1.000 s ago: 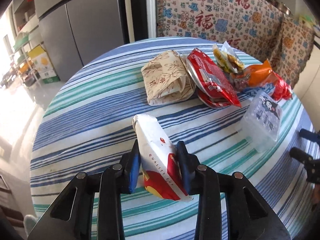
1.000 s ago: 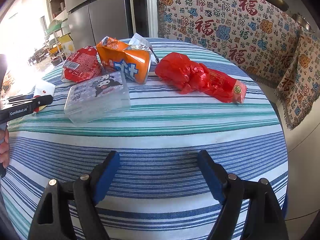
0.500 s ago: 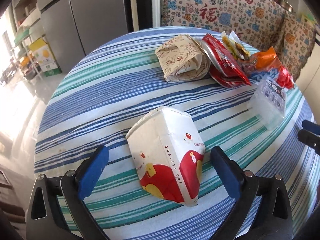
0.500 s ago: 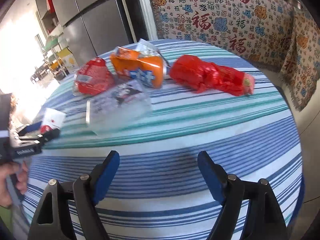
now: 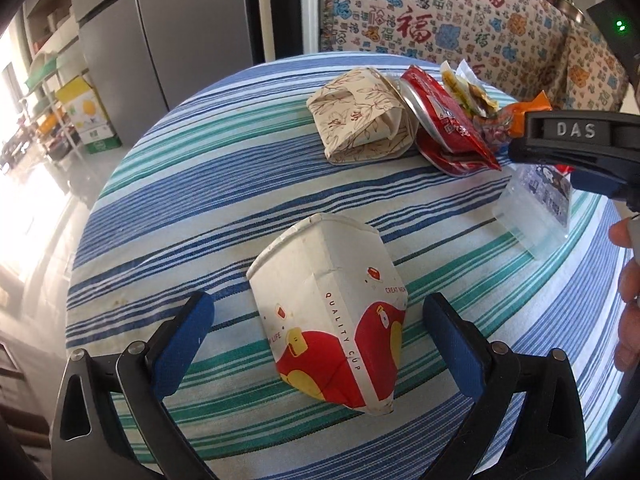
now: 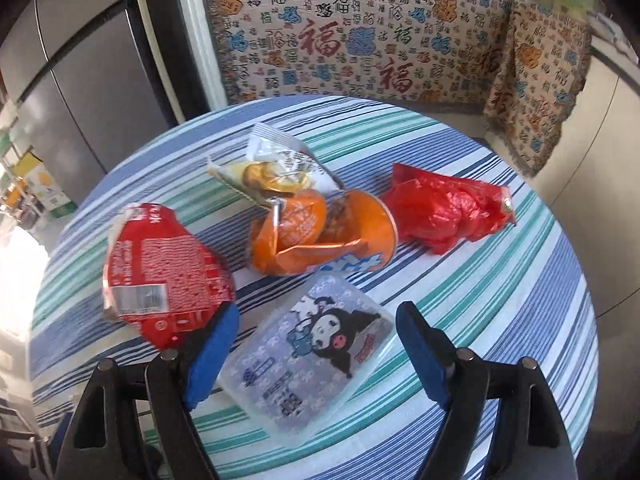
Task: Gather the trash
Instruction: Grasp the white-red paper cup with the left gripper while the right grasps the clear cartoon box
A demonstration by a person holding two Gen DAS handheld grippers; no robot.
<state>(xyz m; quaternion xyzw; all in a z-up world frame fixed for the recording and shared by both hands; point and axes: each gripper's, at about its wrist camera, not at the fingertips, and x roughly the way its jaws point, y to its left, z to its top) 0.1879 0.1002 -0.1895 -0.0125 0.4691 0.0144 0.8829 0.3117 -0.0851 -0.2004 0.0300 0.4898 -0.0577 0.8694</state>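
Lying between the wide-open pads of the left gripper (image 5: 318,338), untouched, a crushed paper cup (image 5: 332,312) on its side, long axis along the fingers, mouth pointing away | right gripper (image 6: 316,354) open, clear plastic box (image 6: 308,356) between its pads, not pressed | round table with striped cloth (image 5: 224,184), fridge (image 5: 160,40) beyond.

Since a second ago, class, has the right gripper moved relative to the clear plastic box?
Yes. The right gripper has swung over toward the clear plastic box, which now lies between its open jaws; earlier it faced bare striped tablecloth.
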